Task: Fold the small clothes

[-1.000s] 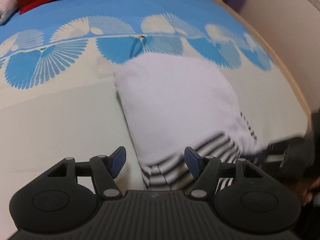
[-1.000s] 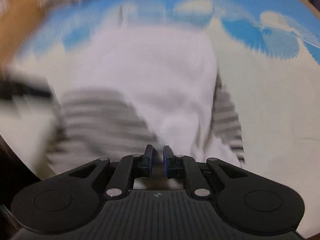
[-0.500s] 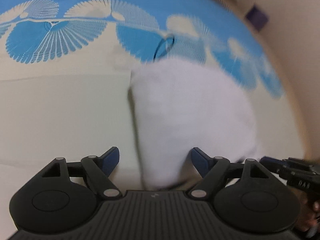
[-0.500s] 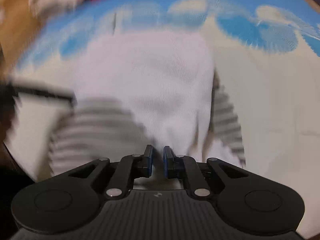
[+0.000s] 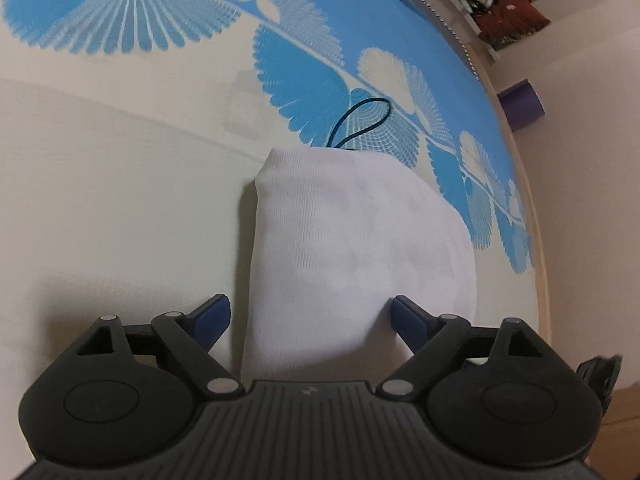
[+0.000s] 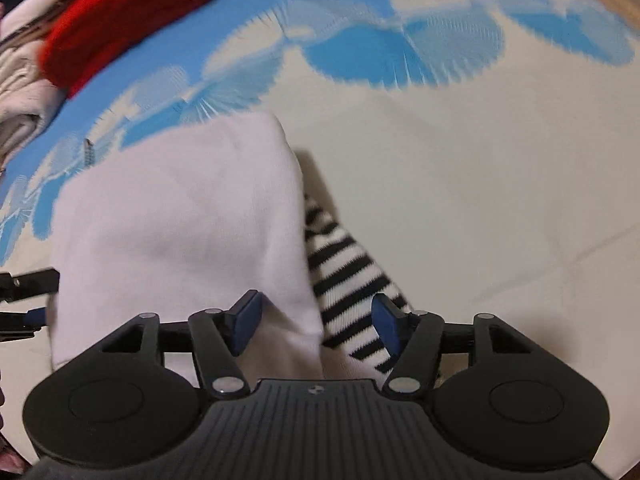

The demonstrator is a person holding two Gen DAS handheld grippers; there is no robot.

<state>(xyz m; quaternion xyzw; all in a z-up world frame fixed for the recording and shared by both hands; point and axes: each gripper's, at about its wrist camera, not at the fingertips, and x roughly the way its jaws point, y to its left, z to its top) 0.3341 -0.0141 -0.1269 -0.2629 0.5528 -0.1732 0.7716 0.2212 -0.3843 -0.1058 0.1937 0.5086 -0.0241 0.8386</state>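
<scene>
Blue pads of the left gripper (image 5: 307, 320) stand wide and are opening further, straddling the near end of the white garment (image 5: 356, 248) without pressing it; nothing is held. Right gripper (image 6: 316, 320): jaws opening, the white fold's edge and the striped part (image 6: 352, 300) between the pads, no grip visible.

Garment lies folded on the bed cover (image 5: 100, 208), on its cream area, far end reaching the blue fan-print band, near the cover's right edge as the left view shows it.

Step, judged: release after a fold; white layer laid over striped layer. Striped cloth pokes out along one side, so the fold is not flush. Next move likely calls for lifting both grippers clear without dragging the top layer, then tucking or a further fold.

Left view only: dark cord loop (image 5: 360, 124) at the garment's far end, purple object (image 5: 522, 104) on the floor; no stripes visible. Right view only: the stripes, red cloth (image 6: 124, 24) on a pile at the far left corner, the left gripper's tips at its left margin.
</scene>
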